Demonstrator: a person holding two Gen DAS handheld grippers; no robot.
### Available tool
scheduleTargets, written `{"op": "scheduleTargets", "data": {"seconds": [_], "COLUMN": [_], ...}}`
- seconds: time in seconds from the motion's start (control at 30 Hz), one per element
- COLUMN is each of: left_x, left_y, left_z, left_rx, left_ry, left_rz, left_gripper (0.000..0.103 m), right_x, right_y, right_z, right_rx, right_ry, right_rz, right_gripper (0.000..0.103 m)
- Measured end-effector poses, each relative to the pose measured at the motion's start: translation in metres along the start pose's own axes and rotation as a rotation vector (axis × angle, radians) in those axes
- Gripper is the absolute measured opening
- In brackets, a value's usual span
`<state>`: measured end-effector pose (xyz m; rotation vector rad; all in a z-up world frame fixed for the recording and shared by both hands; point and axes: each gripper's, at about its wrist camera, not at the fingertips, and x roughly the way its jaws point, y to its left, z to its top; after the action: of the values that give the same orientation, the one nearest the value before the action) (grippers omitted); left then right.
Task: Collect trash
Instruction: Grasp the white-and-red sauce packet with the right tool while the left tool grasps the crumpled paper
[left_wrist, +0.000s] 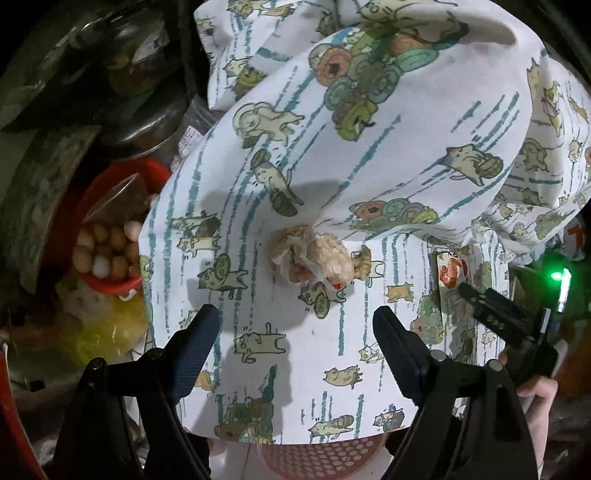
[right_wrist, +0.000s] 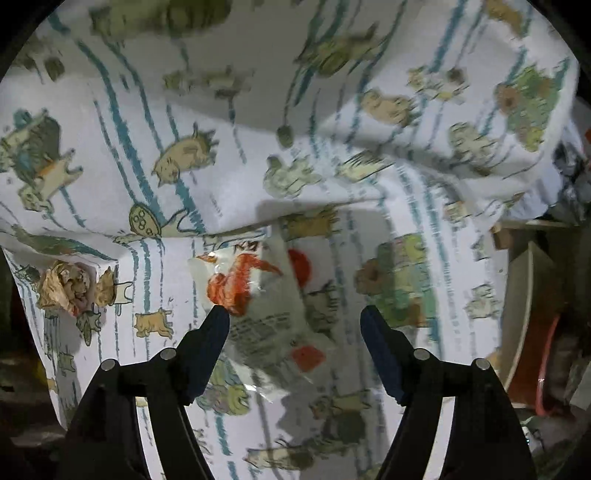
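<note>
**Hovering over two scraps of trash on the cat-print cloth**

Holding both grippers above the cloth, you have nothing gripped in either one. Your left gripper (left_wrist: 295, 325) has its fingers spread wide, and the crumpled paper wad (left_wrist: 314, 254) lies just ahead of the gap between them, resting on the white cat-print cloth (left_wrist: 369, 147). A smaller brown scrap (left_wrist: 364, 260) sits touching the wad's right side. Off to the left of that gripper, past the cloth's edge, a red bowl (left_wrist: 122, 284) holds small round pale balls, with a yellowish bag (left_wrist: 107, 332) near it.

Your right gripper (right_wrist: 293, 319) is also spread apart. The clear plastic wrapper (right_wrist: 266, 310), printed with red and orange marks and dark text, lies flat on the cloth between its fingers, and the left fingertip (right_wrist: 218, 317) overlaps the wrapper's edge; whether it touches is unclear. From this view the paper wad (right_wrist: 66, 286) sits well to the left of the gripper. A fold of the cloth rises just beyond both scraps. To the far right stands a wooden box (right_wrist: 532, 295).
</note>
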<state>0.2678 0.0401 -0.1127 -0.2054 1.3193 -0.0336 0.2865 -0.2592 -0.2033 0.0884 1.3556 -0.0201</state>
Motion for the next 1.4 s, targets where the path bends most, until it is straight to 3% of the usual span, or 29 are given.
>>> {"op": "scheduleTargets", "data": {"seconds": [0.17, 0.27, 0.37, 0.43, 0.47, 0.5, 0.53, 0.67, 0.73, 0.8, 0.9, 0.97, 1.13, 1.27, 1.3, 1.37, 1.4], "left_x": [0.005, 0.007, 0.007, 0.007, 0.007, 0.007, 0.007, 0.015, 0.018, 0.019, 0.024, 0.031, 0.061, 0.077, 0.078, 0.079, 0.08], "left_y": [0.006, 0.009, 0.009, 0.008, 0.008, 0.009, 0.011, 0.016, 0.015, 0.009, 0.0, -0.008, -0.019, -0.025, -0.025, -0.024, -0.023], "left_z": [0.009, 0.015, 0.016, 0.015, 0.015, 0.014, 0.012, 0.006, 0.003, 0.005, 0.014, 0.021, 0.031, 0.035, 0.034, 0.032, 0.031], "left_rx": [-0.01, -0.022, -0.02, -0.015, -0.016, -0.021, -0.023, -0.06, -0.056, -0.032, -0.017, -0.01, -0.01, 0.023, 0.032, 0.041, 0.035], "left_ry": [0.007, 0.01, 0.001, -0.006, -0.007, -0.009, -0.01, 0.038, 0.037, 0.018, 0.013, 0.009, 0.067, 0.077, 0.071, 0.086, 0.11], "left_rz": [0.01, -0.016, -0.023, -0.02, -0.028, -0.043, -0.058, -0.137, -0.114, -0.055, -0.048, -0.024, 0.017, 0.043, 0.065, 0.057, 0.027], "left_gripper": [0.084, 0.084, 0.084, 0.084, 0.082, 0.08, 0.069, 0.045, 0.044, 0.044, 0.053, 0.07, 0.071, 0.07, 0.067, 0.022, 0.018], "right_x": [0.024, 0.028, 0.023, 0.015, 0.01, 0.003, -0.006, -0.024, -0.031, -0.039, -0.048, -0.056, -0.065, -0.07, -0.071, -0.07, -0.072], "right_y": [0.016, 0.026, 0.035, 0.036, 0.036, 0.034, 0.032, 0.027, 0.014, 0.006, 0.003, 0.008, 0.009, 0.01, 0.006, 0.0, -0.003], "right_z": [-0.005, -0.013, -0.021, -0.024, -0.024, -0.025, -0.026, -0.037, -0.042, -0.046, -0.042, -0.036, -0.01, -0.006, -0.007, -0.008, -0.008], "right_rx": [-0.101, -0.164, -0.229, -0.219, -0.202, -0.181, -0.156, -0.107, -0.027, 0.035, 0.032, -0.024, -0.044, -0.084, -0.087, -0.082, -0.077], "right_ry": [0.072, 0.085, 0.071, 0.057, 0.047, 0.043, 0.015, -0.022, 0.005, 0.013, -0.016, -0.035, -0.049, -0.074, -0.073, -0.065, -0.064], "right_rz": [-0.05, -0.031, -0.03, -0.045, -0.052, -0.031, 0.015, 0.036, 0.112, 0.171, 0.178, 0.189, 0.26, 0.226, 0.215, 0.222, 0.226], "right_gripper": [0.075, 0.075, 0.061, 0.044, 0.041, 0.032, 0.029, 0.026, 0.011, 0.011, 0.011, 0.011, 0.011, 0.011, 0.011, 0.011, 0.011]}}
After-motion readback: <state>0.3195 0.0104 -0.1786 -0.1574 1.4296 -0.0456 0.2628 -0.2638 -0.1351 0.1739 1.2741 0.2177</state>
